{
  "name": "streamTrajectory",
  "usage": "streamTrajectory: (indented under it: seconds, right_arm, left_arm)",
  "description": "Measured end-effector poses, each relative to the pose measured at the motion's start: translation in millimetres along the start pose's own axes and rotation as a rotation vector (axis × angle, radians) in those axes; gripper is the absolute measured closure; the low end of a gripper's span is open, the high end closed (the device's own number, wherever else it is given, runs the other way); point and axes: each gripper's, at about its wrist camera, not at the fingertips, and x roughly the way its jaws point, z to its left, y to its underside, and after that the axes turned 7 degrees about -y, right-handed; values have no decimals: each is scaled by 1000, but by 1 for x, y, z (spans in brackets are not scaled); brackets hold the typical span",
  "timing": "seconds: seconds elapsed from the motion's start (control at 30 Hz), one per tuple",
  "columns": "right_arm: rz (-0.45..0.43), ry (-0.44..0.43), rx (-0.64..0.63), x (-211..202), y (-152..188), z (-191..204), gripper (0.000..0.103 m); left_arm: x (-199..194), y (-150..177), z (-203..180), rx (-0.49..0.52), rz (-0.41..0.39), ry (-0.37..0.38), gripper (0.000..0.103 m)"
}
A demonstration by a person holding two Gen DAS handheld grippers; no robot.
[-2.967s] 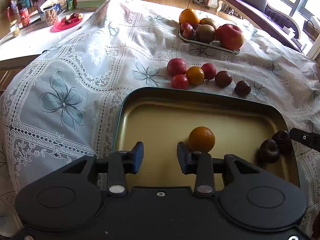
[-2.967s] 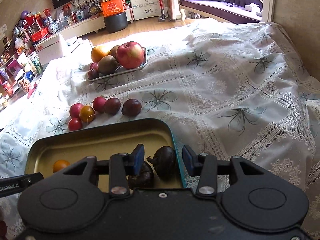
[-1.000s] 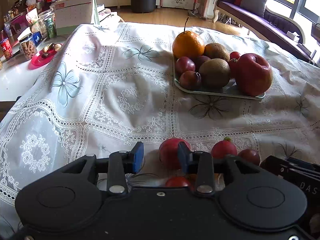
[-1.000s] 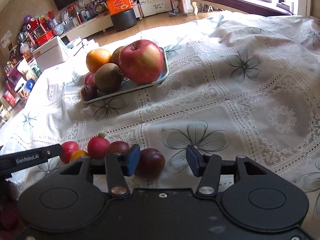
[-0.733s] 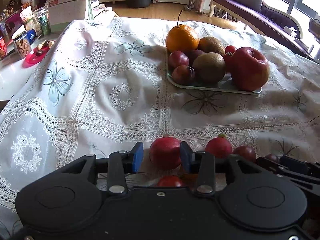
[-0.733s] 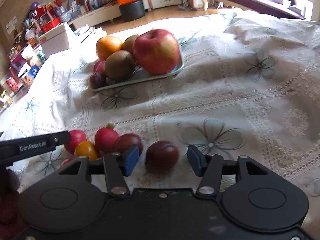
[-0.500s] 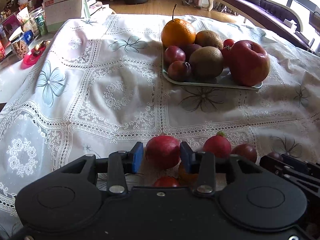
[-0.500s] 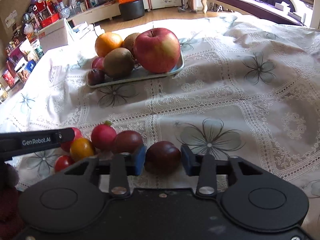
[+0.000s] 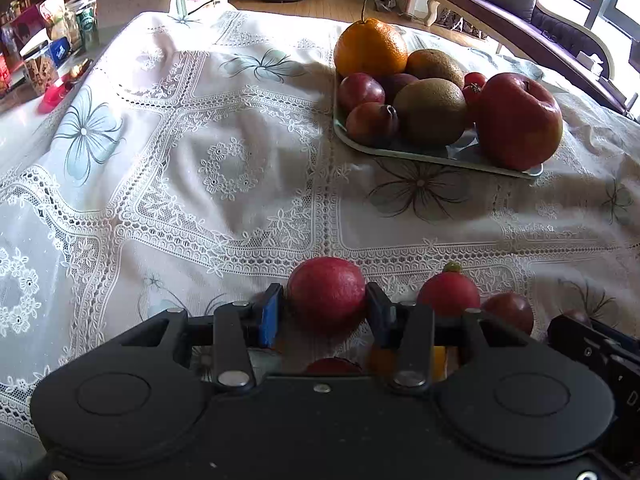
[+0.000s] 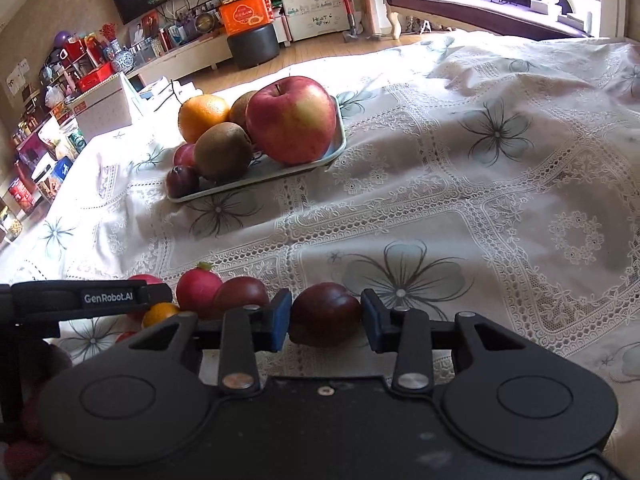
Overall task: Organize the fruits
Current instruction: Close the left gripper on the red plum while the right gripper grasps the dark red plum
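Observation:
Several small fruits lie loose on the lace tablecloth. My left gripper (image 9: 326, 312) has its blue pads pressed on both sides of a red round fruit (image 9: 326, 296). A red radish-like fruit (image 9: 448, 292), a dark plum (image 9: 510, 310) and a small orange fruit (image 9: 438, 354) lie just right of it. My right gripper (image 10: 325, 318) has its pads touching a dark plum (image 10: 325, 314). Left of it lie another dark plum (image 10: 240, 292), the red radish-like fruit (image 10: 198, 288) and the small orange fruit (image 10: 160, 314).
A pale tray (image 9: 440, 154) at the back holds a big apple (image 9: 518, 120), an orange (image 9: 370, 46), kiwis and plums; it also shows in the right wrist view (image 10: 256, 180). The left gripper's body (image 10: 80, 300) sits close on the right gripper's left. Cluttered shelves lie beyond the table's left edge.
Both grippers left the gold tray, moved forward to the loose fruits and closed: the left around the red fruit, the right around the dark plum.

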Motion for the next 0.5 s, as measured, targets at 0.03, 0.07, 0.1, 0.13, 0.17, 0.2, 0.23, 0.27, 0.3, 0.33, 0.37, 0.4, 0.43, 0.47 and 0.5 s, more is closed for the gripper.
streamTrajectory:
  seconds: [0.03,0.07,0.1,0.13,0.17,0.2,0.23,0.27,0.3,0.33,0.37,0.4,0.43,0.47,0.5]
  right_arm:
    - [2,3,-3,1,0,0,63]
    - [5,5,-4,1,0,0,63]
    - [6,5,-3,1,0,0,63]
    - [7,5,-1,2,0,0,63]
    - [7,5,0,2,0,-1,63]
    - [7,5,0,2,0,-1,63]
    - [6,5,0,2,0,-1,63]
    - [6,4,1,2,0,-1,63]
    - [6,4,1,2,0,-1,63]
    - [6,4,1,2,0,-1,63]
    - [6,4,0,2,0,-1,63]
    - [6,5,1,2,0,-1,63]
    - [6,5,1,2,0,-1,63]
    - [6,6,0,2,0,-1,63]
    - [6,8,-2,2,1,0,64]
  left_arm:
    - [0,1,0,3,-4,-1,50]
    - [-1,1,0,2,-7,4,52]
    - [-1,0,2,0,-8,9,52]
    - [-2,0,3,-4,-8,14,52]
    - [-2,-1,4,-8,-7,18,52]
    - [-3,-1,5,-13,-2,18,53]
    - [-4,-2,5,-21,5,16,53]
    - [-6,-4,7,-33,14,14,53]
    - [-9,-5,9,-45,26,10,53]
    - [-13,-7,11,-58,37,4,53]
    - [-19,-9,14,-72,41,4,54]
    - [-25,-10,17,-84,41,7,54]
    - [-32,-10,19,-91,37,10,54]
    - [-41,-11,21,-93,30,8,54]
    - [-50,-11,22,-92,19,1,54]
